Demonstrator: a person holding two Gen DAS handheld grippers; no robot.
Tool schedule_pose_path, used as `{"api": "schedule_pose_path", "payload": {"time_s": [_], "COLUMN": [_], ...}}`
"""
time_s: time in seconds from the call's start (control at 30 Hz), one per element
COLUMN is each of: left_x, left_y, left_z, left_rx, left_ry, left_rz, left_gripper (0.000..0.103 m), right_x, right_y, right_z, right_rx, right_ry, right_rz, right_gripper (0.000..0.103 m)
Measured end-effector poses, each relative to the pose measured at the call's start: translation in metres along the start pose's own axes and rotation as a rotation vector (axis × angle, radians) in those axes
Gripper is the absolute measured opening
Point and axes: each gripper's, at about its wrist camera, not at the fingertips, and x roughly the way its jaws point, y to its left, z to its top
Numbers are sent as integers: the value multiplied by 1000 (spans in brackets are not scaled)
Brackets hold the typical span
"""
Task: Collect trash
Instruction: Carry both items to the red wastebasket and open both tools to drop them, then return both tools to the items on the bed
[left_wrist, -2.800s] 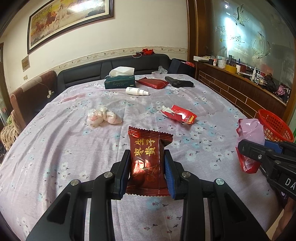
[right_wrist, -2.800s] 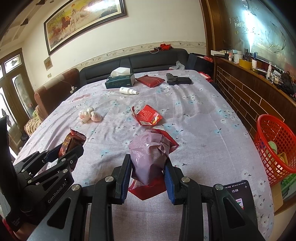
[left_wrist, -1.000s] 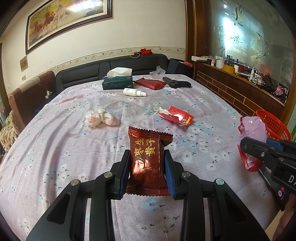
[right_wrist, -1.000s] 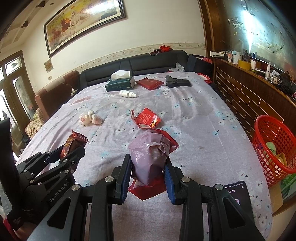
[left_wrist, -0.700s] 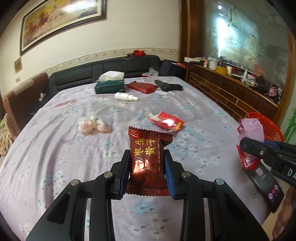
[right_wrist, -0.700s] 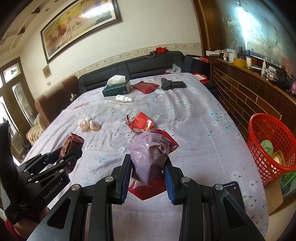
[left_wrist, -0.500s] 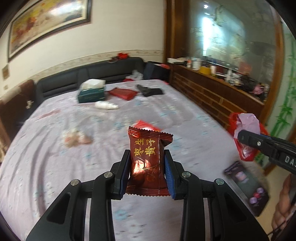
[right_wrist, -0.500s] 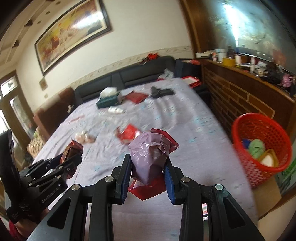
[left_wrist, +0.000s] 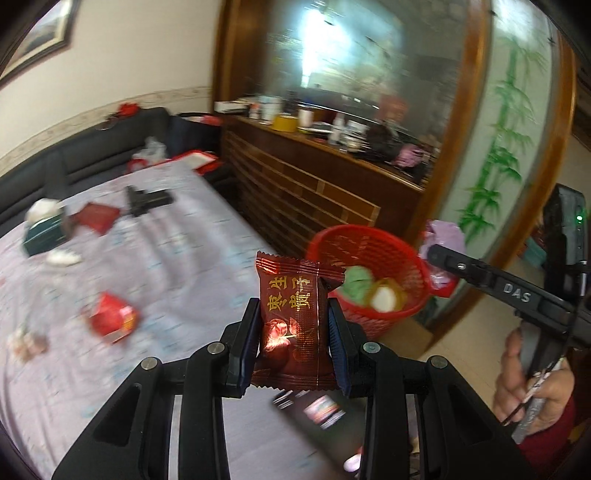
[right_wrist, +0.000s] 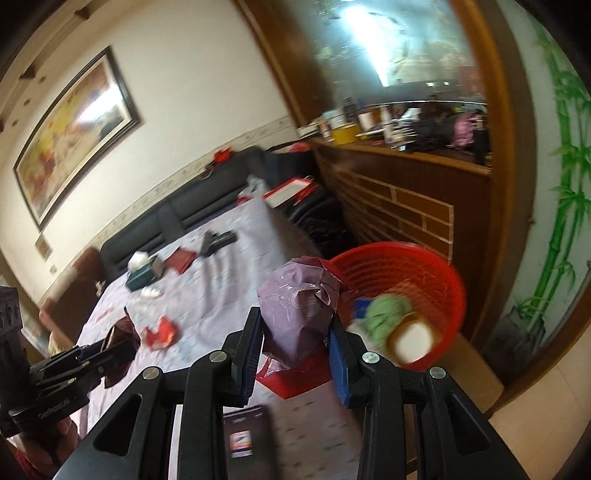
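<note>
Gold Chinese characters are being shown on the front of the dark red foil snack wrapper (left_wrist: 293, 317), which is being held upright. White letters "DAS" are being displayed on the black arm of the right claw (left_wrist: 439, 254). Embossed lettering on the left claw's (right_wrist: 122, 347) black body is being blurred beyond reading.
</note>
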Motion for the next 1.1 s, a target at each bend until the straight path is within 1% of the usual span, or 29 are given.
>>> {"api": "schedule_pose_path", "payload": {"time_s": [0.03, 0.1, 0.23, 0.37, 0.43, 0.5, 0.53, 0.6, 0.7, 0.8, 0.9, 1.0, 1.1], "left_x": [9, 25, 69, 109, 126, 135, 138, 134, 123, 105, 88, 66, 43], "left_y": [-12, -30, -55, -65, -68, -69, -69, -64, -58, -48, -36, -17, 9], "left_z": [7, 18, 38, 50, 52, 53, 53, 51, 50, 43, 33, 19, 4], "left_rx": [18, 47, 65, 46, 50, 54, 51, 41, 39, 29, 22, 1, -38], "left_ry": [4, 12, 54, 90, 107, 119, 124, 109, 98, 88, 85, 79, 75], "left_rz": [-19, -29, -73, -97, -107, -101, -98, -85, -83, -68, -47, -19, 14], "left_gripper": [33, 33, 33, 33, 34, 46, 56, 56, 56, 57, 58, 59, 60], "right_x": [0, 1, 12, 27, 39, 49, 53, 53, 44, 33, 23, 15, 12], "right_y": [-7, -23, -50, -75, -82, -89, -91, -94, -91, -81, -61, -34, -3], "right_z": [4, 12, 25, 37, 43, 47, 48, 47, 45, 39, 29, 18, 10], "right_rx": [13, 35, 85, 134, 136, 139, 146, 162, 149, 144, 104, 63, 20], "right_ry": [-2, -3, -3, 7, 29, 36, 48, 48, 25, 16, 19, 31, 41], "right_rz": [0, -6, -14, -20, -5, -8, -11, -9, -24, 1, 3, 49, 83], "right_gripper": [36, 36, 37, 38, 40, 45, 49, 50, 50, 50, 50, 51, 53]}}
